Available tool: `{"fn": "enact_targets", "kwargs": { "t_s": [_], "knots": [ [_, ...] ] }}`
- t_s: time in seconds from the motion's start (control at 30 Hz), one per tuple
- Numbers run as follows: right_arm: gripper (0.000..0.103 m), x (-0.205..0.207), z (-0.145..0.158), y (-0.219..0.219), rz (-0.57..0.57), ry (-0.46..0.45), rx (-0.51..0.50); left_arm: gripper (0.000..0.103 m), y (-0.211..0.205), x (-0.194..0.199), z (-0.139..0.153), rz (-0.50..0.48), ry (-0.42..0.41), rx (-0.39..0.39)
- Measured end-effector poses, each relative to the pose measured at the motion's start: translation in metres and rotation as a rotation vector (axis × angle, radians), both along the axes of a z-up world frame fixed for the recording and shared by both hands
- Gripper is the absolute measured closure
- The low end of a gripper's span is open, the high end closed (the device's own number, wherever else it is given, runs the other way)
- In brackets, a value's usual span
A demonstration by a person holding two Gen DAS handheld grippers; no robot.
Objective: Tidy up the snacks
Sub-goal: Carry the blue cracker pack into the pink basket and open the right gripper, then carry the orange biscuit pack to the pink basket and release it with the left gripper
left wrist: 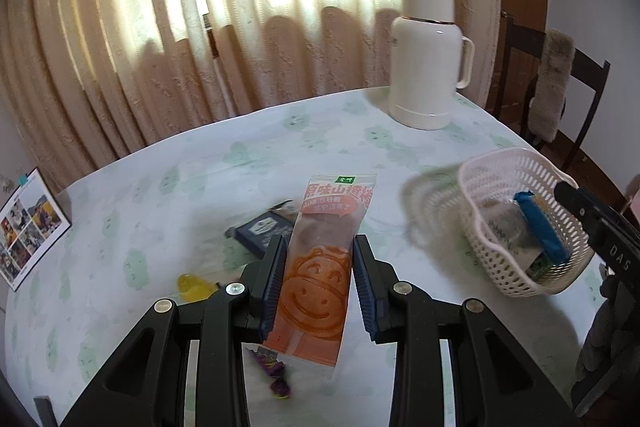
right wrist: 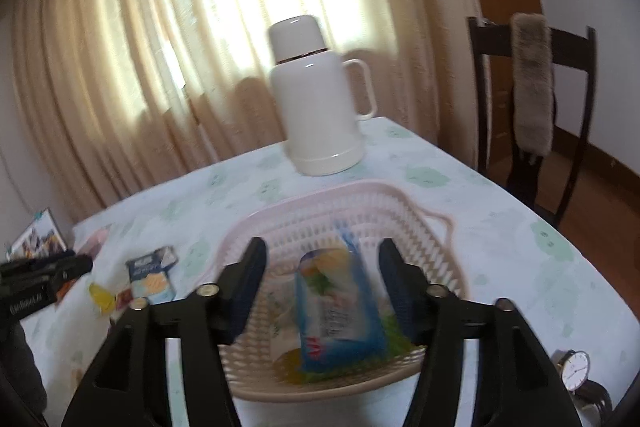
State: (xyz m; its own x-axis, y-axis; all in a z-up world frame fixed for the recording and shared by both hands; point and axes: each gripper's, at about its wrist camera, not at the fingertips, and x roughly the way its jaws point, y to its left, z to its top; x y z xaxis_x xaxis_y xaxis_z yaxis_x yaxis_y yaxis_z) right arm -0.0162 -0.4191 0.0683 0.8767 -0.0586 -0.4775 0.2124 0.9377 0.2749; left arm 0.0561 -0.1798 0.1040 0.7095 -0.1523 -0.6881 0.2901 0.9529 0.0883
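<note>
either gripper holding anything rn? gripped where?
Left gripper grips the long orange clear-plastic snack packet by its side edges, around mid-length. Right gripper is open, holding nothing.

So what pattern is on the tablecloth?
White tablecloth with pale green blotchy motifs; clearest in the left wrist view.

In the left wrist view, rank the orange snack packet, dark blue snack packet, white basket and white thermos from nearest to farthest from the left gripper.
1. orange snack packet, between the left gripper fingers.
2. dark blue snack packet, just behind, left.
3. white basket, right.
4. white thermos, far edge, right.
</note>
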Motion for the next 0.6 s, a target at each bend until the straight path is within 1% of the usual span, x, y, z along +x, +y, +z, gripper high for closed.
{"fn": "enact_targets", "kwargs": {
  "t_s": [0.23,0.4,0.47,0.5,0.53,0.6],
  "knots": [
    [0.040,-0.009,-0.002,-0.018,-0.085,-0.031,0.024,0.072,-0.040,-0.003,0.002,-0.076,0.001,0.009],
    [0.040,-0.014,-0.003,-0.025,-0.111,-0.046,0.048,0.072,-0.066,-0.005,0.006,-0.128,-0.013,0.016],
    [0.040,-0.015,-0.002,-0.026,-0.112,-0.051,0.050,0.072,-0.067,-0.004,0.007,-0.127,-0.016,0.015],
    [0.040,-0.017,-0.002,-0.026,-0.113,-0.055,0.049,0.070,-0.064,-0.003,0.006,-0.117,-0.008,0.015],
    [0.040,-0.017,-0.003,-0.026,-0.114,-0.058,0.047,0.064,-0.061,-0.001,0.003,-0.106,0.011,0.014],
    [0.040,-0.019,-0.004,-0.026,-0.110,-0.060,0.047,0.061,-0.049,0.001,-0.006,-0.078,0.060,-0.001]
  ]
}}
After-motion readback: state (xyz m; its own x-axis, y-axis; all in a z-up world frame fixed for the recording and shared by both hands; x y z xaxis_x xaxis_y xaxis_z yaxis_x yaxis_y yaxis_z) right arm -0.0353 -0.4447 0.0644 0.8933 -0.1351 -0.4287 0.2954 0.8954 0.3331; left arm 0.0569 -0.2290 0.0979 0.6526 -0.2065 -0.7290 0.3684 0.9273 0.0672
